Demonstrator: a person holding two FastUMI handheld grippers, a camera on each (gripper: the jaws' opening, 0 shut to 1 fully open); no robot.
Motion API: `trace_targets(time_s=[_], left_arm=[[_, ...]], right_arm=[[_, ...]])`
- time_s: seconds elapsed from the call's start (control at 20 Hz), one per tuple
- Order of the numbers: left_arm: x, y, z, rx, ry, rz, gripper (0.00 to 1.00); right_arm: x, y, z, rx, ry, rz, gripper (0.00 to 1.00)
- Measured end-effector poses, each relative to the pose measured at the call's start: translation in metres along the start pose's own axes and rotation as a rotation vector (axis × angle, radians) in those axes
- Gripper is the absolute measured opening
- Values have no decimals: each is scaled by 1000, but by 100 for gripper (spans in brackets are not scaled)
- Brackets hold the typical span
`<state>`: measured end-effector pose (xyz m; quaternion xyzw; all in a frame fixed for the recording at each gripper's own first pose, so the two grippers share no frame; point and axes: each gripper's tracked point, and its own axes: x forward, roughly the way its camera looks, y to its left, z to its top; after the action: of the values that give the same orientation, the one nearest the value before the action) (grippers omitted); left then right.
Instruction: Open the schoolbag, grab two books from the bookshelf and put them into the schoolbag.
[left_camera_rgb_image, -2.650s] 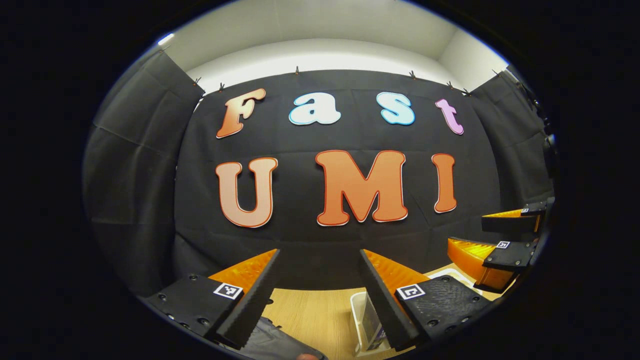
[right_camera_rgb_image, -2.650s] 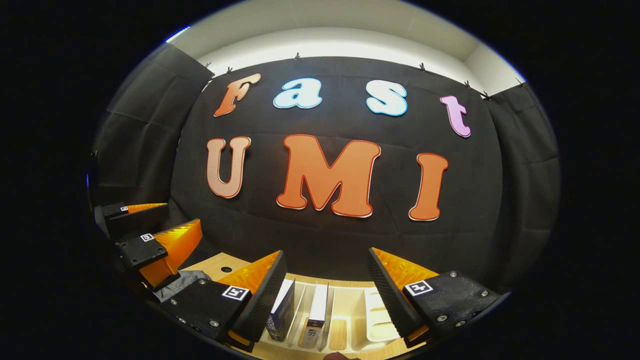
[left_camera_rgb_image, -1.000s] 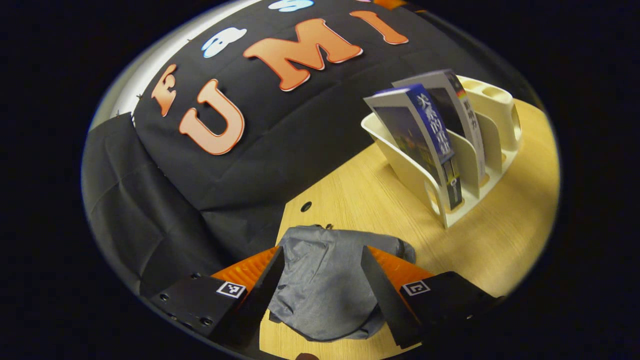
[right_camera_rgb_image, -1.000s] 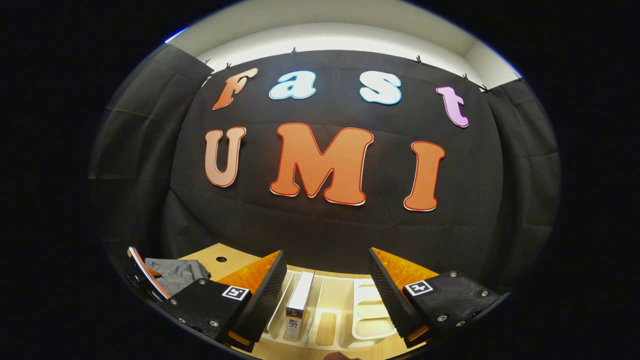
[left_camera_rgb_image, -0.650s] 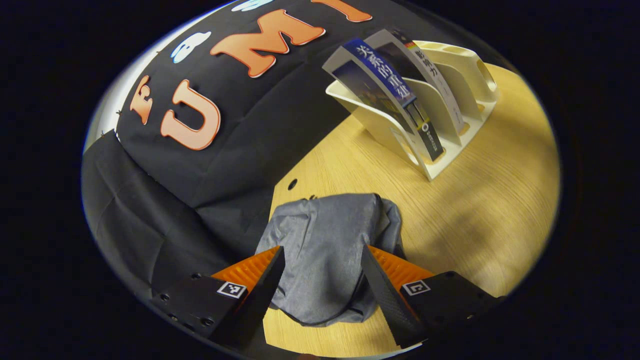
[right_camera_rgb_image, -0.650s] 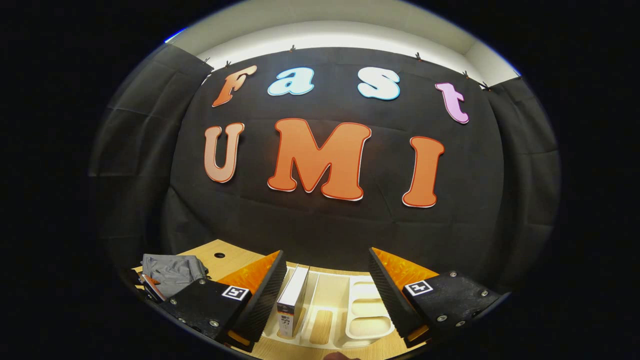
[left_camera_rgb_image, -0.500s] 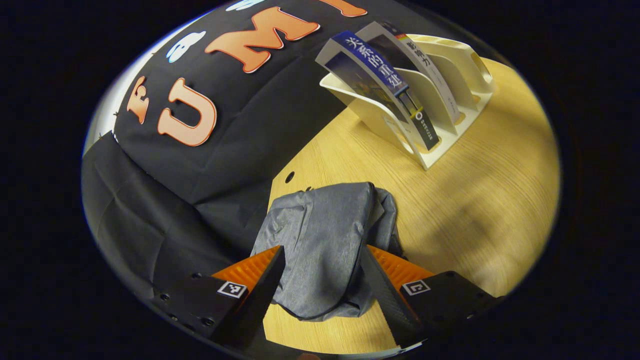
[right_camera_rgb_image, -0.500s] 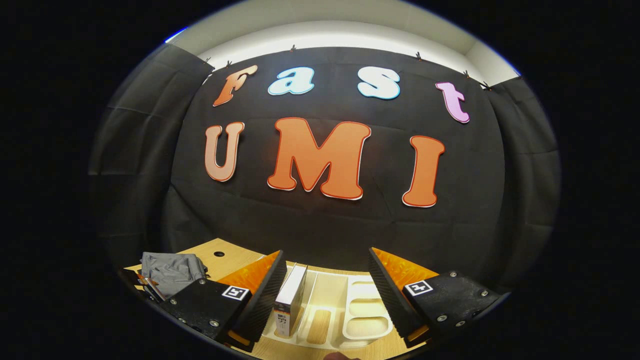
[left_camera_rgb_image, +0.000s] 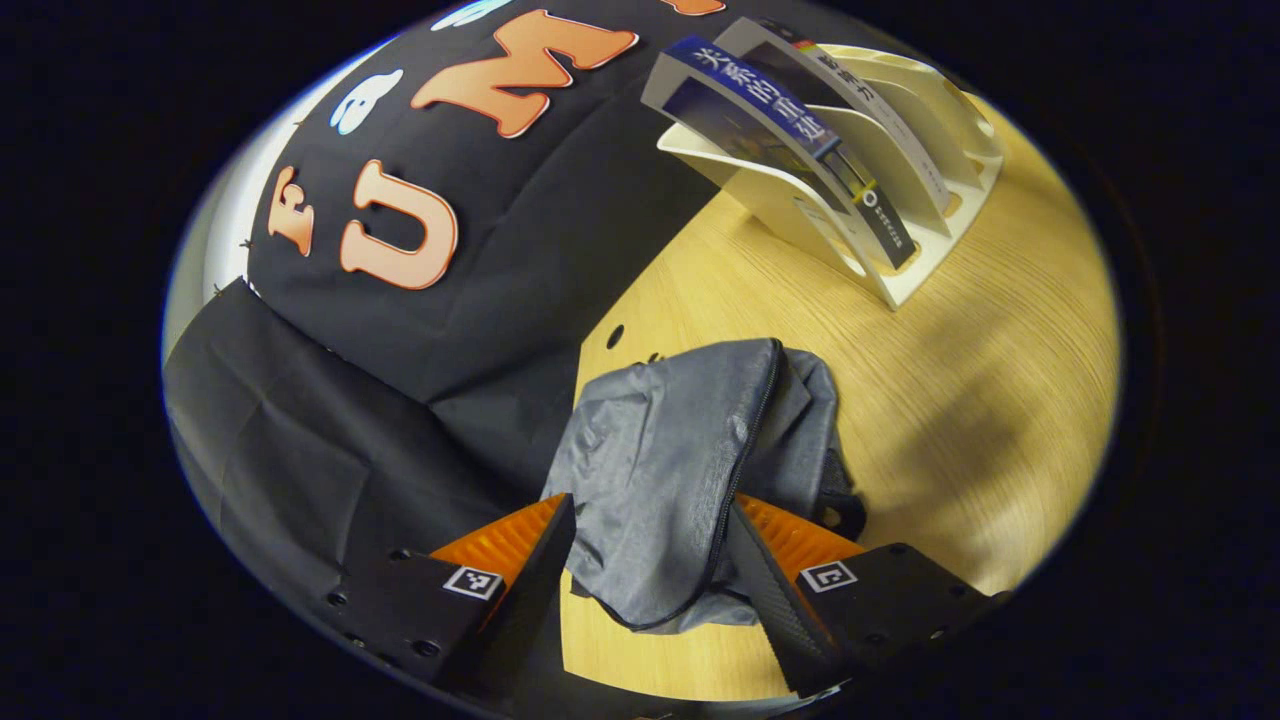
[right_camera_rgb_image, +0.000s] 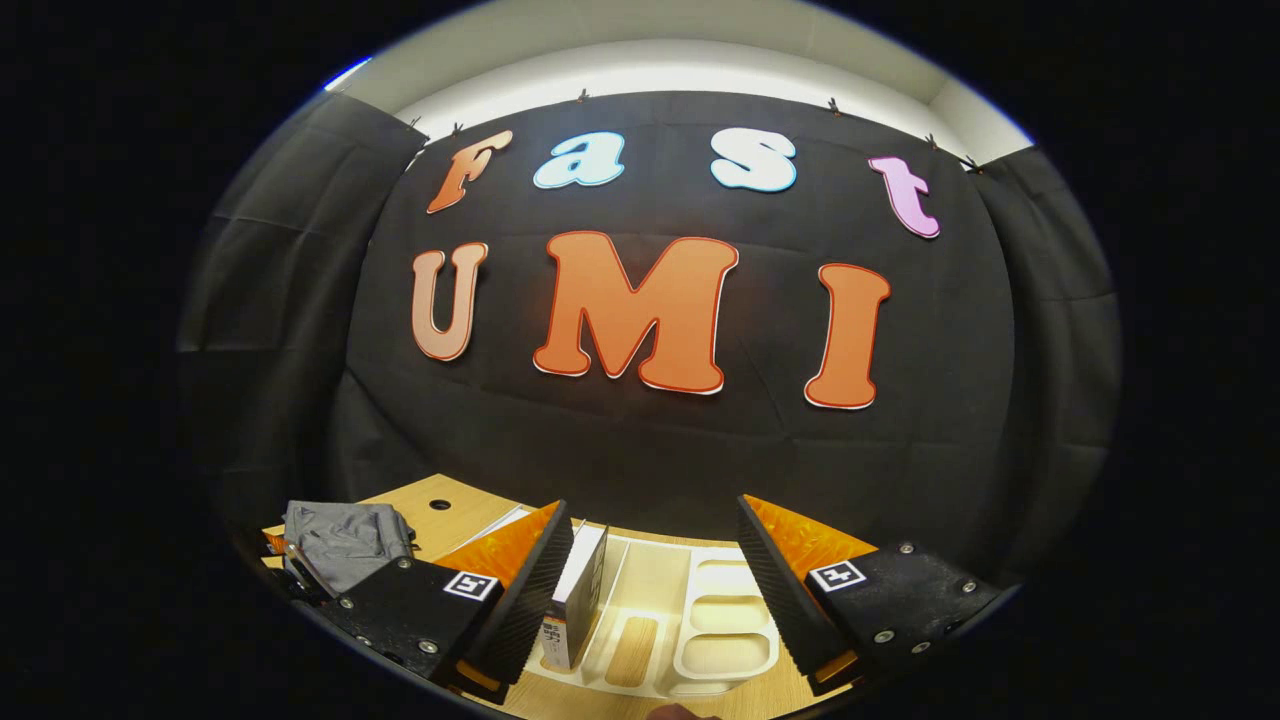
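Note:
A grey schoolbag (left_camera_rgb_image: 680, 470) lies slumped on the wooden table (left_camera_rgb_image: 980, 400), its dark zipper (left_camera_rgb_image: 745, 460) running along the top. My left gripper (left_camera_rgb_image: 650, 520) hangs open just above the bag's near end, one finger on each side of it. Farther off stands a cream bookshelf rack (left_camera_rgb_image: 900, 260) holding two books: a blue-spined one (left_camera_rgb_image: 770, 95) and a white-spined one (left_camera_rgb_image: 860, 90). In the right gripper view my right gripper (right_camera_rgb_image: 655, 525) is open above the bookshelf rack (right_camera_rgb_image: 690, 620), with a white book (right_camera_rgb_image: 578, 590) beside its left finger. The grey schoolbag (right_camera_rgb_image: 345, 540) shows at the far left.
The black cloth wall (right_camera_rgb_image: 650, 440) rises right behind the table. A small round hole (left_camera_rgb_image: 614, 336) sits in the tabletop near the bag. Bare wood (left_camera_rgb_image: 1000, 420) lies between the bag and the rack.
My left gripper has tilted down from the wall to the schoolbag and come closer over it, so the zipper now shows. The right gripper has drifted slightly over the rack.

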<state>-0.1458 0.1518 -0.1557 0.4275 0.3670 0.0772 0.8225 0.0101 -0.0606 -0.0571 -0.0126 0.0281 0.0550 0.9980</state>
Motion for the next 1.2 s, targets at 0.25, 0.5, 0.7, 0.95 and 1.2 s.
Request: trace_targets(time_s=[0.25,0.5,0.7,0.95,1.2], left_arm=[[32,8,-8,-20,35,-37,79],[51,-8,-14,-40,35,-164,54],[52,-15,-6,-52,3,-330,12],[52,-2,-3,-59,-19,-560,8],[52,25,2,-79,-37,-745,7]], right_arm=[[4,3,3,5,1,-15,97],[11,24,7,-19,25,-52,97],[24,54,1,-7,96,-67,97],[48,100,-16,-43,242,-43,97],[70,130,-33,-50,406,-48,97]])
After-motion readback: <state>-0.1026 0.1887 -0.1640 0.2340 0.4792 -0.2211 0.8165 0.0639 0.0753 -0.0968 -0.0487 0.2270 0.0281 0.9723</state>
